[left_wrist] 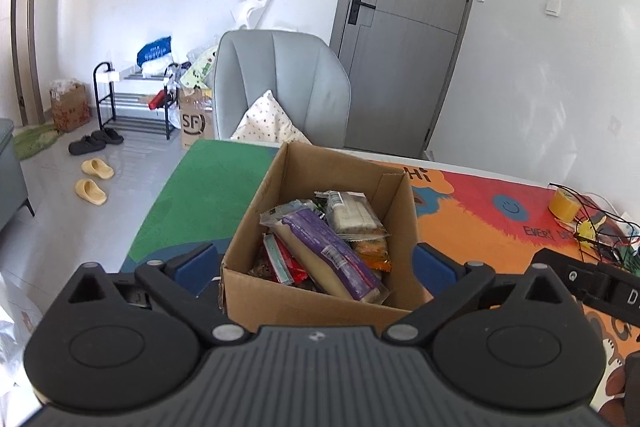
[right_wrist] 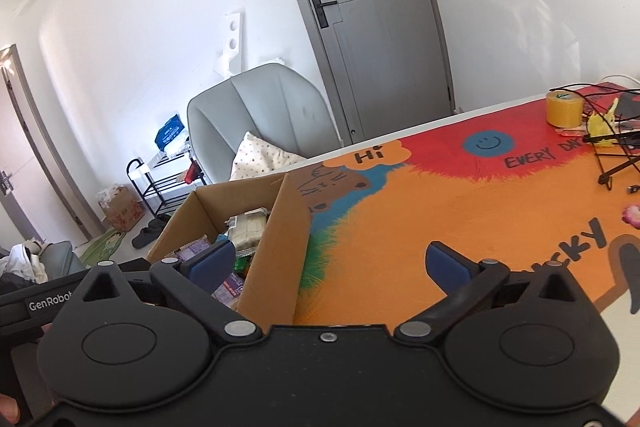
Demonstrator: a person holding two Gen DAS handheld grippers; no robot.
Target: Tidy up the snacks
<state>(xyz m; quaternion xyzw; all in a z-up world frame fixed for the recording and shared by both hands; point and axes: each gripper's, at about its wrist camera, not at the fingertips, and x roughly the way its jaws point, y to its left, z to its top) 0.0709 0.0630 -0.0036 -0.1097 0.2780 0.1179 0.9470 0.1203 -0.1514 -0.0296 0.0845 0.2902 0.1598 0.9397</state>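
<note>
An open cardboard box (left_wrist: 276,301) stands on the colourful table mat (left_wrist: 480,231). It holds several snack packets: a long purple and cream packet (left_wrist: 328,253), a clear pack of white wafers (left_wrist: 352,213), an orange packet (left_wrist: 372,253) and a red one (left_wrist: 286,265). My left gripper (left_wrist: 316,263) is open and empty, its fingers on either side of the box's near end. My right gripper (right_wrist: 330,263) is open and empty, over the box's right wall (right_wrist: 280,239); its left finger (right_wrist: 212,261) is above the box's inside, its right finger above the mat (right_wrist: 440,211).
A roll of yellow tape (right_wrist: 565,109), black cables and a wire stand (right_wrist: 616,163) sit at the table's far right. A grey armchair (left_wrist: 280,83) with a spotted cushion stands behind the table, a grey door (left_wrist: 404,27) beyond. Shoe rack, boxes and slippers (left_wrist: 94,179) are on the floor, left.
</note>
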